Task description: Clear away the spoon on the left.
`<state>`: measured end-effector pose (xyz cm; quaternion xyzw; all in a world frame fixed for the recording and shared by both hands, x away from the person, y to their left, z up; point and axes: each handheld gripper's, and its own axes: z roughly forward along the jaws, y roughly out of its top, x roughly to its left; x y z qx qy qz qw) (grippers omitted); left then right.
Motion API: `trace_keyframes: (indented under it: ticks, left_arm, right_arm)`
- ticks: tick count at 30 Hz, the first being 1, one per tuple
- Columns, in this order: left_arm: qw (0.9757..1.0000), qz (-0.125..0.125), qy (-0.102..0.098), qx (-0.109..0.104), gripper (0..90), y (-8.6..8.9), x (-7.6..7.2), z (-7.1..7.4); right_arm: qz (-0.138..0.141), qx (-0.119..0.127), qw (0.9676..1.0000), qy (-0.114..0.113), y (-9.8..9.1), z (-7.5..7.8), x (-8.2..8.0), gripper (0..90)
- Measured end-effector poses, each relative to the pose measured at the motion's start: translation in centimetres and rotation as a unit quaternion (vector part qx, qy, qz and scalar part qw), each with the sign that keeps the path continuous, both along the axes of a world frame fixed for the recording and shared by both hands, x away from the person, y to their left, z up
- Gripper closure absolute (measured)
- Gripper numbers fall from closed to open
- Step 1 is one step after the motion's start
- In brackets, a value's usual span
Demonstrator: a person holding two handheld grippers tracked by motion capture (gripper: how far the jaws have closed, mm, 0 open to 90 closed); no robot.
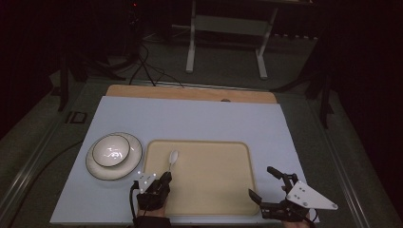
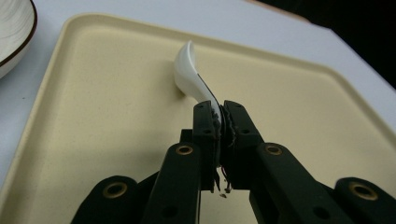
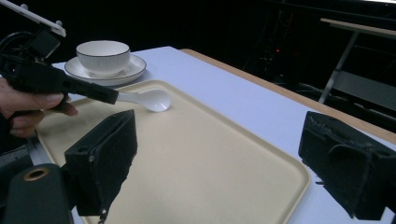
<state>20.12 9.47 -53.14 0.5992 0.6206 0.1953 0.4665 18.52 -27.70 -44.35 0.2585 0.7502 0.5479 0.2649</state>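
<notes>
A white ceramic spoon (image 1: 173, 157) (image 2: 191, 77) (image 3: 148, 99) rests bowl-down on a beige tray (image 1: 214, 180) (image 2: 93, 116) (image 3: 201, 158). My left gripper (image 1: 167, 175) (image 2: 220, 112) is shut on the spoon's handle, at the tray's near left part; it also appears far off in the right gripper view (image 3: 105, 95). My right gripper (image 1: 266, 183) (image 3: 224, 154) stands open with nothing between its jaws, just off the tray's near right corner.
A white bowl (image 1: 111, 148) (image 3: 102, 53) sits on a dark-rimmed plate (image 1: 97, 168) (image 3: 133, 67) (image 2: 14, 28) left of the tray. All lie on a pale blue mat (image 1: 199, 116) over a wooden table. A metal stand (image 1: 225, 28) is on the floor beyond.
</notes>
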Motion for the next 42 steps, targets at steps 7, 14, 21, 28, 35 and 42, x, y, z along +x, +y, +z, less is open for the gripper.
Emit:
trace_keyframes:
  ticks: [7, 14, 21, 28, 35, 42]
  left_arm:
    - [0.9996, -0.001, 0.024, 0.013, 84.3, -0.3, -0.1, -0.6]
    - [0.9988, 0.003, 0.044, 0.022, 80.2, -0.3, 0.3, -1.1]
    - [0.9975, 0.004, 0.059, 0.038, 77.1, -0.3, 0.6, -1.2]
    - [0.9965, 0.006, 0.070, 0.044, 72.4, -0.2, 0.8, -1.3]
    - [0.9958, 0.006, 0.067, 0.062, 70.0, -0.3, 0.8, -1.2]
    - [0.9960, 0.004, 0.061, 0.066, 66.7, 0.0, 0.9, -0.7]
  right_arm:
    - [0.006, -0.002, 1.0000, 0.007, 0.1, -0.1, 0.1, 11.6]
    - [0.009, 0.001, 0.9999, 0.011, 0.1, -0.1, 0.1, 11.5]
    - [0.009, 0.001, 0.9998, 0.015, 0.2, -0.1, 0.1, 11.6]
    - [0.019, -0.001, 0.9996, 0.019, 0.3, -0.2, 0.2, 11.6]
    - [0.021, -0.002, 0.9995, 0.022, 0.3, -0.2, 0.3, 11.6]
    - [0.023, -0.002, 0.9995, 0.022, 0.3, -0.3, 0.2, 11.5]
